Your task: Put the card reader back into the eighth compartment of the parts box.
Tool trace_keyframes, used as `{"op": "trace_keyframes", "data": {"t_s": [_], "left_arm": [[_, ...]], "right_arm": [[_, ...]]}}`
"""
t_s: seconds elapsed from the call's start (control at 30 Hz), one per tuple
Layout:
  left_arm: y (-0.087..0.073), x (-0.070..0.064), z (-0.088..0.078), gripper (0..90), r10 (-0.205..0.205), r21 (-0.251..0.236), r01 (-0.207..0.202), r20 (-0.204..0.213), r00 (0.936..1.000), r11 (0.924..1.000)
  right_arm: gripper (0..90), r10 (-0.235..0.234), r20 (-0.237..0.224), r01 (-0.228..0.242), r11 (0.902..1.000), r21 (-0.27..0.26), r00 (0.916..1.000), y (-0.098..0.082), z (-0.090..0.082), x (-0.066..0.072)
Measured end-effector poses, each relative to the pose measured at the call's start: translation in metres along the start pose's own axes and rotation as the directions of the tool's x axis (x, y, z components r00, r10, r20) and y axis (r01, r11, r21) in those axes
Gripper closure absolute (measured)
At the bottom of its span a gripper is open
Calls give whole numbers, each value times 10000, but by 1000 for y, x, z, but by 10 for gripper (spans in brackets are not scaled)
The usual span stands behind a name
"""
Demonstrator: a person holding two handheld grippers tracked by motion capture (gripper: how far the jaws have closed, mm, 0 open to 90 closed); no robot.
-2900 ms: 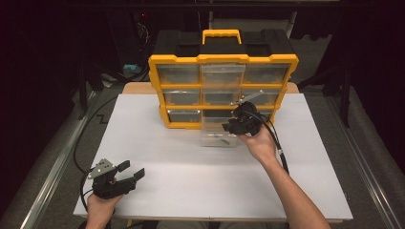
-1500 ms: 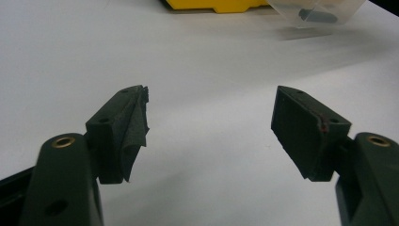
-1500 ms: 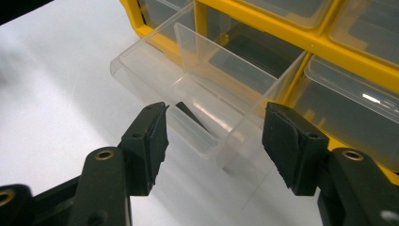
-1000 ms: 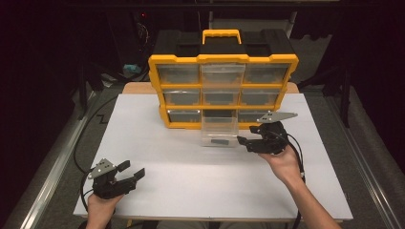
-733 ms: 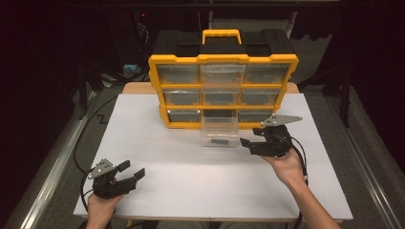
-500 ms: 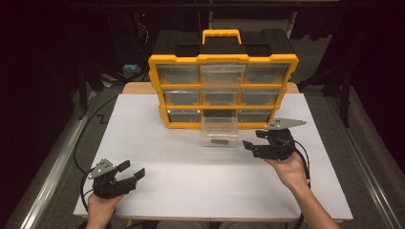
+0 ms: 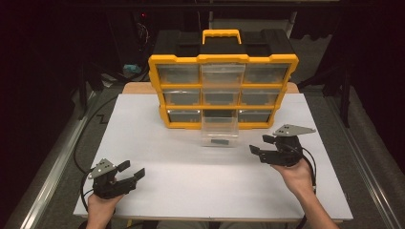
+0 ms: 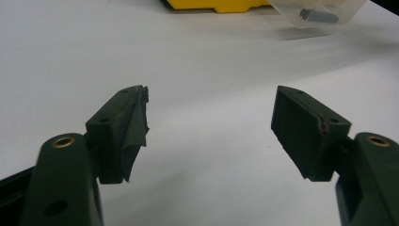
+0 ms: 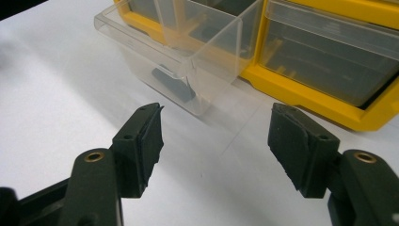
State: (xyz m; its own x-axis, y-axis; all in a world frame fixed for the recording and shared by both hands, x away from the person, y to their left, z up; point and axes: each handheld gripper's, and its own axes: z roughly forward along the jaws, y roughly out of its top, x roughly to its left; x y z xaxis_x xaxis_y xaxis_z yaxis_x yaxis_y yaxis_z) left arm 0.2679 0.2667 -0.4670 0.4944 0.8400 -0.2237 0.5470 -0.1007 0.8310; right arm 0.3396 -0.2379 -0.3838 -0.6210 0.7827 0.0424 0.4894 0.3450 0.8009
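Note:
A yellow organizer (image 7: 222,90) with clear drawers stands at the back of the white table (image 7: 172,167). Its bottom middle drawer (image 7: 219,131) is pulled out toward me, with a small dark part (image 7: 219,141) inside. My right gripper (image 7: 258,144) hovers open to the right of that drawer, apart from it, with nothing between its jaws. The right gripper view has the gripper (image 9: 216,127) facing the drawer (image 9: 179,56) and its dark part (image 9: 174,84). At the front left my left gripper (image 7: 133,169) rests open and empty; its own view (image 8: 209,110) looks across bare table toward the drawer (image 8: 324,12).
Cables (image 7: 83,143) trail off the table's left side and another runs back from the right gripper. The table's front edge lies just under both hands. A metal rail (image 7: 367,171) runs along the right side.
My right gripper has let go of the drawer and drawn back to the right and toward me, sinking a little. The drawer stays pulled out. The left gripper has not moved.

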Motion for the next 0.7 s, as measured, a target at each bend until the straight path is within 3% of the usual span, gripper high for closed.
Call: {"op": "trace_keyframes", "data": {"t_s": [0.7], "left_arm": [[0,0,0,283,-6,1,6,-24,10000,10000]], "right_arm": [[337,480,149,-474,9981,-402,9987,-32,-10,-12]]}}
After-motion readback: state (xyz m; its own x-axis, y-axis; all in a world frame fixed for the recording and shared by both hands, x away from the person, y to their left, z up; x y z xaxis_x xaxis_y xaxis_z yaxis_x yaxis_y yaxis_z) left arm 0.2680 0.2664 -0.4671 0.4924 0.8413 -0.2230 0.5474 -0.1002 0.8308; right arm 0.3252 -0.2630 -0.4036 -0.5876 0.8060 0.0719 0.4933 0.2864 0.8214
